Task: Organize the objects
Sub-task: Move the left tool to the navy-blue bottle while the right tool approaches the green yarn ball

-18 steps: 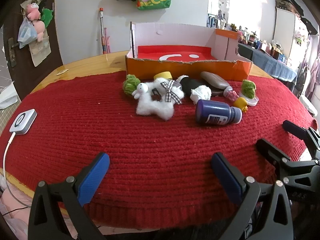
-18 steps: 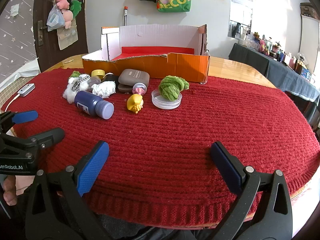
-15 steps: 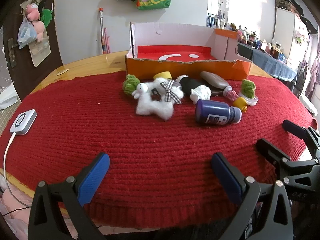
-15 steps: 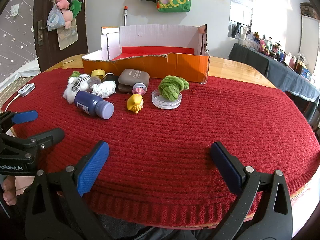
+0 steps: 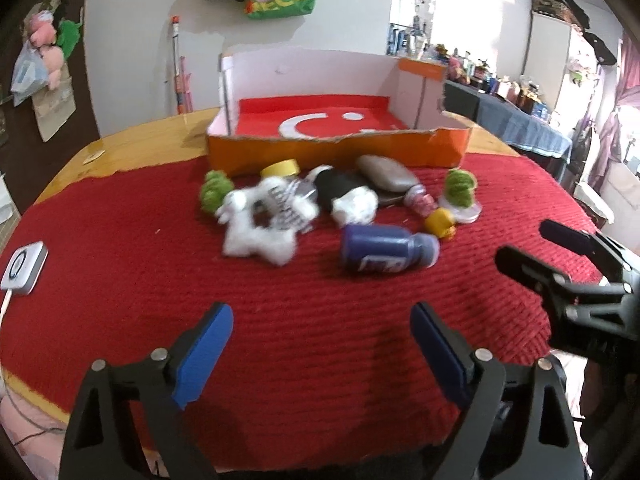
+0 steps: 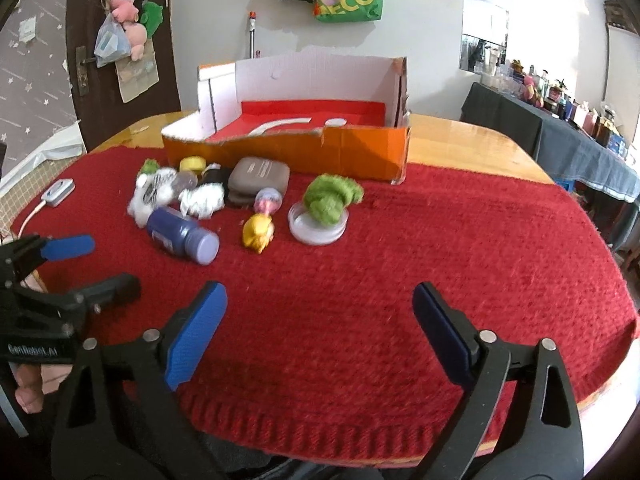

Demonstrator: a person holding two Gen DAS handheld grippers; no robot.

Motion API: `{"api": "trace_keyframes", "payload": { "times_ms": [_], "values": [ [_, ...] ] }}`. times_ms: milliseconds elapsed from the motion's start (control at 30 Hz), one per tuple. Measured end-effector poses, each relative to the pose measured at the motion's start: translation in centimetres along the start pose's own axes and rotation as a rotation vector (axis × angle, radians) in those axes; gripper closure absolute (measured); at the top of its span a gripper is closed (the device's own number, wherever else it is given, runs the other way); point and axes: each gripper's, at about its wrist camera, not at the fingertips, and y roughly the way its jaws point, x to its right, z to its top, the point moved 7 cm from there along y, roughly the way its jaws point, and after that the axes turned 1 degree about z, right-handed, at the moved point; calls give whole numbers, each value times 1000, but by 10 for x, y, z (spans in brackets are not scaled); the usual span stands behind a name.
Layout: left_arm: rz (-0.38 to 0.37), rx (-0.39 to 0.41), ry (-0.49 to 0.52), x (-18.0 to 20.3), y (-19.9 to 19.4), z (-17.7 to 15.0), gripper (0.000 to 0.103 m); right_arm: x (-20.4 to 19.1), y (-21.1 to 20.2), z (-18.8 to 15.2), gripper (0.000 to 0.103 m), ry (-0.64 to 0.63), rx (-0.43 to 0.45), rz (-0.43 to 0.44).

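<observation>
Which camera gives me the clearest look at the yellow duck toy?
Right wrist: the yellow duck toy lies unobstructed on the red mat, between bottle and dish. Left wrist shows it smaller, blurred, partly behind the blue bottle.

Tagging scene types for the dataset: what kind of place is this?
Most likely a lived-in home room, not a lab: a wooden table under a red knitted cloth, plush toys hung on the door, and a side table crowded with bottles.

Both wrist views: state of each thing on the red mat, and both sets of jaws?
Left gripper: jaws open, empty.
Right gripper: jaws open, empty.
Orange box: open, nothing inside.
Blue bottle: capped, on its side.
Clear dish: holds green plush.
Grey case: closed.
</observation>
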Motion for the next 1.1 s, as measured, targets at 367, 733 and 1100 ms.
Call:
{"api": "trace_keyframes", "payload": {
  "times_ms": [367, 733, 1100],
  "values": [
    [-29, -13, 18, 22, 15, 20, 16, 22, 12, 43, 28, 47, -1, 21],
    [-37, -40, 17, 31, 27, 22, 18, 25, 45, 46, 44, 92, -86, 98],
    [-45, -41, 8, 28, 29, 24, 32, 19, 58, 49, 53, 99, -117, 139]
  ]
}}
